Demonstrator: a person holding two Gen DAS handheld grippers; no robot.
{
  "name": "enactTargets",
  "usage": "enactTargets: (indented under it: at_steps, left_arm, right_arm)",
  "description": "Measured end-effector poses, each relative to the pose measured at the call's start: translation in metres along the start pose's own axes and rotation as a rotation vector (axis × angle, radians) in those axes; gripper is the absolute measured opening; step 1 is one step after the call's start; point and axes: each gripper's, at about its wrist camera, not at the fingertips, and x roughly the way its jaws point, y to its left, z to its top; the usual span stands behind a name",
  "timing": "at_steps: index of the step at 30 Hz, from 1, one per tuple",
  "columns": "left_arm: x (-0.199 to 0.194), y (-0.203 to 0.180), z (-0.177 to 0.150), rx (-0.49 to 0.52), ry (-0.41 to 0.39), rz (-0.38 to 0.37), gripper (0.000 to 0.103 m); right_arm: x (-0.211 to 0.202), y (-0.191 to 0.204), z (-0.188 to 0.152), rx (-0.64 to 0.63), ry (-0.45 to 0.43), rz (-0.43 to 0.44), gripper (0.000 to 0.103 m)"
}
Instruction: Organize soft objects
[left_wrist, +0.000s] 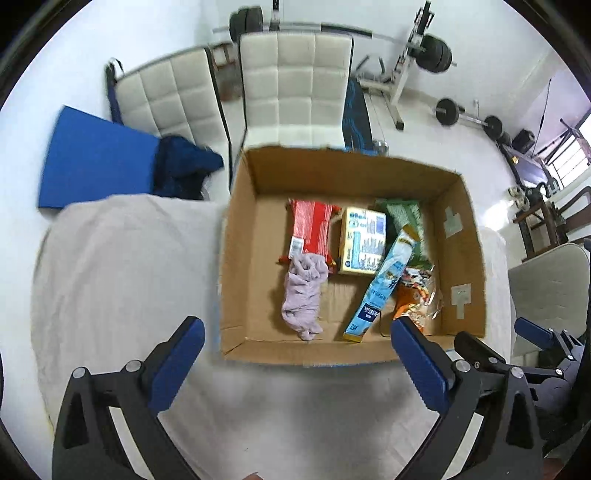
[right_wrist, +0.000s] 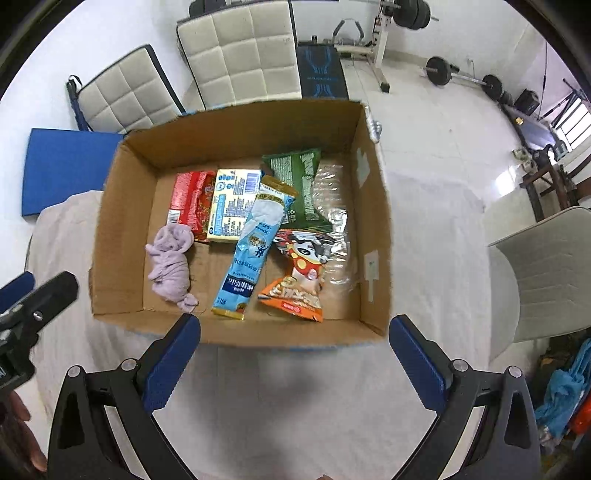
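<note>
Two empty, wide-open grippers, left gripper and right gripper, hover near the cardboard box; reaching in for the lilac cloth risks snagging the near wall or pinching the adjacent blue packet.

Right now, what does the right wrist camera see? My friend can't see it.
An open cardboard box on a cloth-covered table holds a purple cloth and snack packets. The right tongs hang open just before it, empty.
</note>
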Motion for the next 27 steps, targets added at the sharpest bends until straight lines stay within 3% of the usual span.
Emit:
enactTargets:
  at_steps: [9,18,27]
  left_arm:
    - [-0.106,-0.009,-0.05,0.013,-0.165,0.021,0.103]
    - [-0.202,-0.017,-0.101,0.006,-0.272,0.042,0.103]
    - [-0.258,-0.022,-0.126,0.021,-0.313,0.03,0.103]
  right_arm:
    - [-0.096,-0.009,-0.051,-0.009,-0.155,0.055,0.103]
    - [-0.215,-0.027,-0.114,0.0,-0.304,0.082,0.103]
    - [-0.293,-0.027,-0.16,-0.021,-0.373,0.105,0.103]
